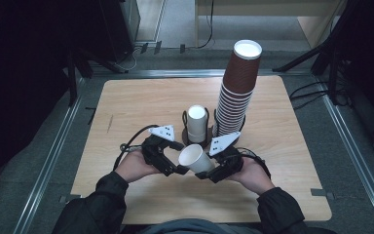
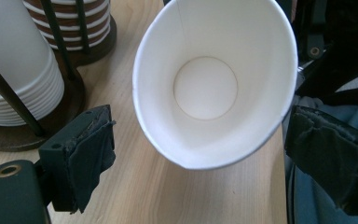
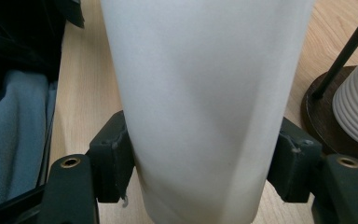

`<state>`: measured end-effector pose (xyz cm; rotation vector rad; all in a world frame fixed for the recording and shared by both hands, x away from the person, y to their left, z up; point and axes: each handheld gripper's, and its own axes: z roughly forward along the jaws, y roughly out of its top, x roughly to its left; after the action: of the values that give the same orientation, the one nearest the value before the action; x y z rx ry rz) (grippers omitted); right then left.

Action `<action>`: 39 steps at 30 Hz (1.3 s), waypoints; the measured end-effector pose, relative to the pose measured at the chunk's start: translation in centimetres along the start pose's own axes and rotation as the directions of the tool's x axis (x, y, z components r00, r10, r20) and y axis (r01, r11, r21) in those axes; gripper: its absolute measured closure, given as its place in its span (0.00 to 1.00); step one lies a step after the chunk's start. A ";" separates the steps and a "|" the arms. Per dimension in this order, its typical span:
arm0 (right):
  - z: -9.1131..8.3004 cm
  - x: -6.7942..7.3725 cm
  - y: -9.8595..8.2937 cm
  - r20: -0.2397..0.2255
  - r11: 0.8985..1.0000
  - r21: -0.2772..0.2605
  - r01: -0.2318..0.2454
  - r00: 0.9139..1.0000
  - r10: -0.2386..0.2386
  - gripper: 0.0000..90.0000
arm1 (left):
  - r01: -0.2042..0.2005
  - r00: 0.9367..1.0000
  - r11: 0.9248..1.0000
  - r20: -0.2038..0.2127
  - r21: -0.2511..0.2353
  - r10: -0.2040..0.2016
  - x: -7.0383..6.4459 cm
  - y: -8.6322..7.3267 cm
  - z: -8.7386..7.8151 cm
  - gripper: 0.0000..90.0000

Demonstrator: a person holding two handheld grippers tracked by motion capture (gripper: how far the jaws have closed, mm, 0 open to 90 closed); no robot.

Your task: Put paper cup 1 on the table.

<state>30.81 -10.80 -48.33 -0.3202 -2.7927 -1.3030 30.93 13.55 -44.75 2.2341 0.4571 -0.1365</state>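
A white paper cup [image 1: 196, 158] hangs tilted on its side just above the wooden table [image 1: 141, 97], between the two grippers. My right gripper [image 1: 208, 169] is shut on the cup's lower body, and its pads press both sides of the white paper cup [image 3: 200, 107] in the right gripper view, where the right gripper [image 3: 200, 163] squeezes the wall slightly. The cup's open mouth [image 2: 214, 84] faces my left gripper [image 2: 209, 156]. That left gripper [image 1: 179, 157] is open, one jaw on each side of the rim, the left pad [image 2: 91, 154] clearly apart from the cup.
Behind the grippers a dark wire holder holds a short stack of white cups [image 1: 196, 124] and a tall stack of brown ribbed cups [image 1: 236, 92]. The white stack [image 2: 14, 60] stands close to the left gripper. The holder base [image 3: 321, 116] lies right of the held cup.
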 end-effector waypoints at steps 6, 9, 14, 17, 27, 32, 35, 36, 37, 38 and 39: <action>0.0 0.1 0.1 -0.007 1.000 -0.012 -0.005 1.000 0.005 0.37 | 0.004 1.000 0.999 0.013 -0.037 -0.003 -0.2 0.3 0.1 0.09; 0.0 0.1 0.1 -0.028 0.999 -0.036 -0.013 1.000 0.012 0.37 | -0.003 1.000 0.999 0.017 -0.047 0.004 -0.4 0.4 0.3 0.10; -0.1 0.2 0.2 -0.044 0.998 -0.058 -0.019 0.999 0.017 0.37 | -0.021 1.000 0.998 0.008 -0.057 0.021 -0.8 0.7 0.8 0.10; 0.0 0.2 0.2 -0.048 0.998 -0.063 -0.018 0.999 0.015 0.37 | -0.016 1.000 0.997 0.015 -0.080 0.017 -0.9 0.8 0.8 0.12; 0.4 0.4 0.3 -0.067 0.998 -0.062 -0.019 0.998 0.015 0.37 | -0.019 1.000 0.996 0.007 -0.085 0.019 -1.1 0.8 0.8 0.24; 0.4 0.4 0.2 -0.077 0.998 -0.062 -0.022 0.997 0.017 0.37 | -0.008 1.000 0.997 0.018 -0.073 0.010 -1.0 0.8 0.7 0.28; 0.5 0.2 0.2 -0.091 0.996 -0.071 -0.045 0.995 0.038 0.29 | -0.006 1.000 0.997 0.024 -0.071 0.008 -0.9 0.8 0.6 0.31; 0.5 0.2 0.2 -0.088 0.996 -0.070 -0.053 0.995 0.046 0.27 | -0.006 1.000 0.998 0.021 -0.070 0.008 -0.9 0.8 0.6 0.32; 0.5 0.2 0.2 -0.085 0.996 -0.058 -0.067 0.994 0.062 0.27 | -0.004 1.000 0.998 0.025 -0.065 0.006 -0.8 0.7 0.5 0.32; 0.4 0.3 0.2 -0.078 0.996 -0.054 -0.070 0.995 0.066 0.25 | -0.007 0.999 0.998 0.031 -0.063 0.009 -0.8 0.7 0.5 0.32; 0.5 0.2 0.1 -0.074 0.997 -0.049 -0.067 0.995 0.064 0.24 | -0.008 0.999 0.998 0.038 -0.062 0.010 -0.7 0.6 0.4 0.32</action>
<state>30.62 -10.34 -48.50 -0.3559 -2.6697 -1.3451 30.52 12.63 -44.39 2.1685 0.4248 -0.1584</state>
